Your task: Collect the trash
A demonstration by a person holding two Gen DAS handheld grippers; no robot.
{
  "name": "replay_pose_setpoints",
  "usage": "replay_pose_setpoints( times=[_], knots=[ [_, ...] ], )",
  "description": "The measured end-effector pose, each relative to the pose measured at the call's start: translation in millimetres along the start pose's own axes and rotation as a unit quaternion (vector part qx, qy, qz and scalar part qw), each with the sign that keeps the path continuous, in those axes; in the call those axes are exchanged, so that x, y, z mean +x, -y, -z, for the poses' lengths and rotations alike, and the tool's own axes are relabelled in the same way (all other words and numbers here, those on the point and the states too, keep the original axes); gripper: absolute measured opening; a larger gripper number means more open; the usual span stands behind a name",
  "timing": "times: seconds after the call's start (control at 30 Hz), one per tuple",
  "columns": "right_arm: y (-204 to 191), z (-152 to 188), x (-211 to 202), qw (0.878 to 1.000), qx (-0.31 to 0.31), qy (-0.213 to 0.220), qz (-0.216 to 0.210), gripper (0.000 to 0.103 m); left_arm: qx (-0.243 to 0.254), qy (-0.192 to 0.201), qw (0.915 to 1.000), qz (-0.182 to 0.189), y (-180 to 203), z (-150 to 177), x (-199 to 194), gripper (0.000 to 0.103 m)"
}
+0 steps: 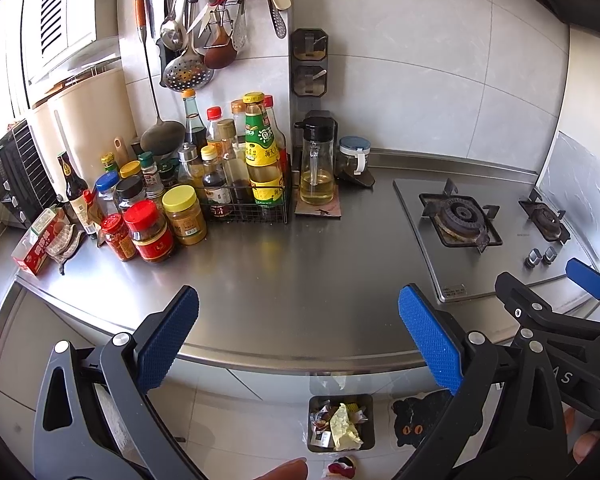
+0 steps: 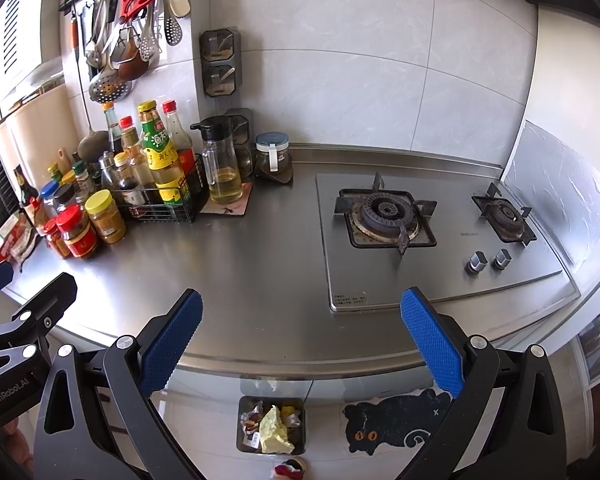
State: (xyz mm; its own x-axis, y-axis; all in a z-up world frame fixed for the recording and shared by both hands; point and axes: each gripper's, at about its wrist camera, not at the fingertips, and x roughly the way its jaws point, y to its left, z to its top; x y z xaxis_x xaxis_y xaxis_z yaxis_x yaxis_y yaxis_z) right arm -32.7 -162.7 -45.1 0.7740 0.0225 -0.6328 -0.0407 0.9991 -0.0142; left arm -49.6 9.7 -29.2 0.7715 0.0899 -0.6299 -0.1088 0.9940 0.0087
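Gaping empty, left gripper (image 1: 298, 336) marked "GenRobot.AI" and right gripper (image 2: 300, 336) overlook trash bin (image 2: 271, 428).

Both claws same build: black plastic frames with triangular cutouts, silver round pivot bolts at the joints, blue pads with a fine knurled grid texture on the inner faces. Left claw (image 1: 298, 334): two blue pads, black linkage arms behind. Right claw (image 2: 300, 336): identical layout. In the right wrist view the left unit's housing carries white "GenRobot.AI" lettering; in the left wrist view the right unit shows partial white letters "AS" and a small screw on its arm.
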Motion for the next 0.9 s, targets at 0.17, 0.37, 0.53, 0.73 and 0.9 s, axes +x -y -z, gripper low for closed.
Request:
replay_pose_setpoints(
  times=[0.17,0.37,0.53,0.73,0.9],
  knots=[
    [-0.2,-0.5,-0.5,1.000,-0.001,0.001,0.000,0.100,-0.002,-0.001,1.0000,0.003,-0.7,0.9,0.1,0.095],
    [-0.7,-2.7,-0.5,1.000,-0.011,0.001,0.001,0.100,-0.001,0.001,1.0000,0.002,-0.5,0.9,-0.1,0.095],
    [0.0,-2.9,-1.6,1.000,-0.011,0.002,-0.001,0.100,0.001,0.003,1.0000,0.004,-0.7,-0.1,-1.0,0.095],
    [-1.6,-3.8,-1.3,1.000,-0.008,0.000,-0.001,0.100,-0.002,-0.002,0.9999,0.010,-1.6,-0.3,0.6,0.095],
    [-2.9,-2.9,0.9,1.000,-0.006,-0.003,0.004,0.100,-0.007,-0.004,0.9999,0.007,-4.8,0.6,2.2,0.095]
  ],
)
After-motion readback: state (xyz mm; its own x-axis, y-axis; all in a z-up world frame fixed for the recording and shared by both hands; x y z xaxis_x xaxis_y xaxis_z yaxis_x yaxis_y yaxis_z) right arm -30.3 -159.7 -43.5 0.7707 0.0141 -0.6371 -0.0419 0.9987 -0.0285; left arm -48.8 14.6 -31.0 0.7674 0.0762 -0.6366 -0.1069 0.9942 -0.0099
